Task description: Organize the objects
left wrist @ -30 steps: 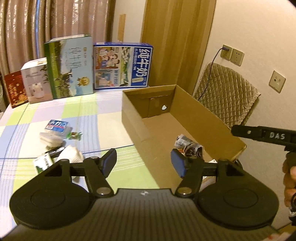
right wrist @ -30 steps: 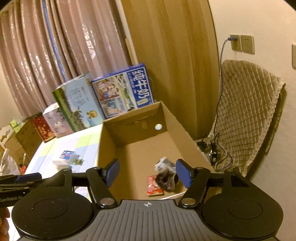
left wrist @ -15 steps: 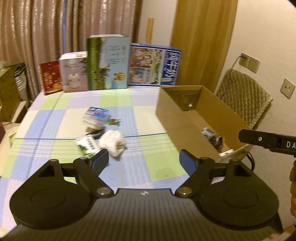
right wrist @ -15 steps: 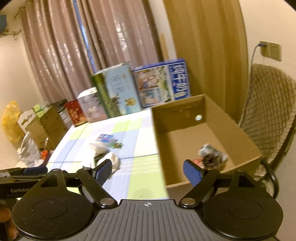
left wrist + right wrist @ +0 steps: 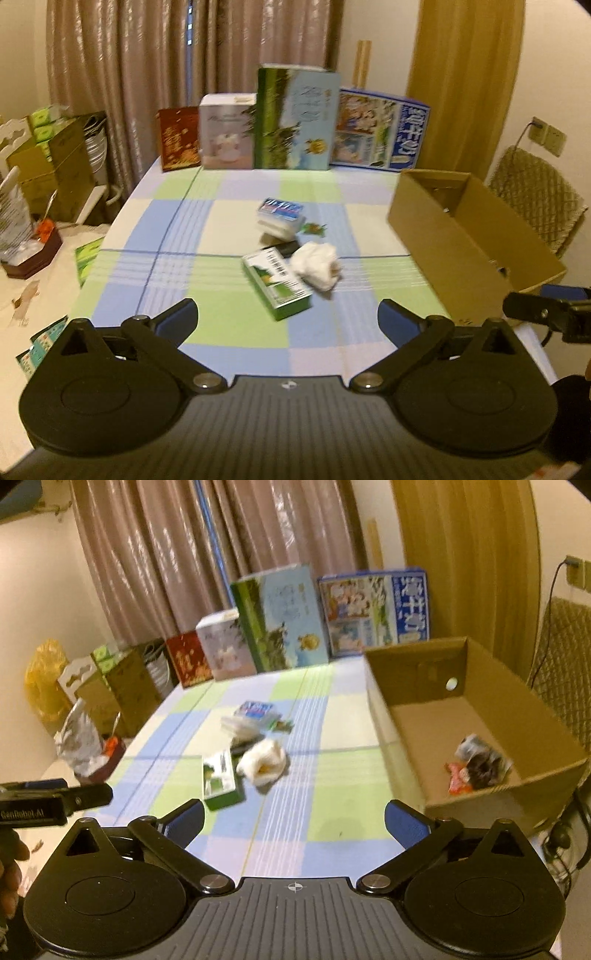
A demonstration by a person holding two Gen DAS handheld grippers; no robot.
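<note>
Pulled back from cardboard box [image 5: 458, 236]; both claws [image 5: 287, 317] [image 5: 294, 819] spread empty, green carton [image 5: 277, 282] lying lengthwise toward 11 o'clock on worktop [image 5: 184, 229].

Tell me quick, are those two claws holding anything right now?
Left claw: open, holding nothing.
Right claw: open, holding nothing.

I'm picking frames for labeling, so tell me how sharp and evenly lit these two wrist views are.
Left wrist view: warm dim indoor light, mild motion blur; print on the green box is unreadable, and fisheye bends the cardboard box. Right wrist view: blurrier, the crumpled tissue smeared; curtains show glare streaks.
</note>
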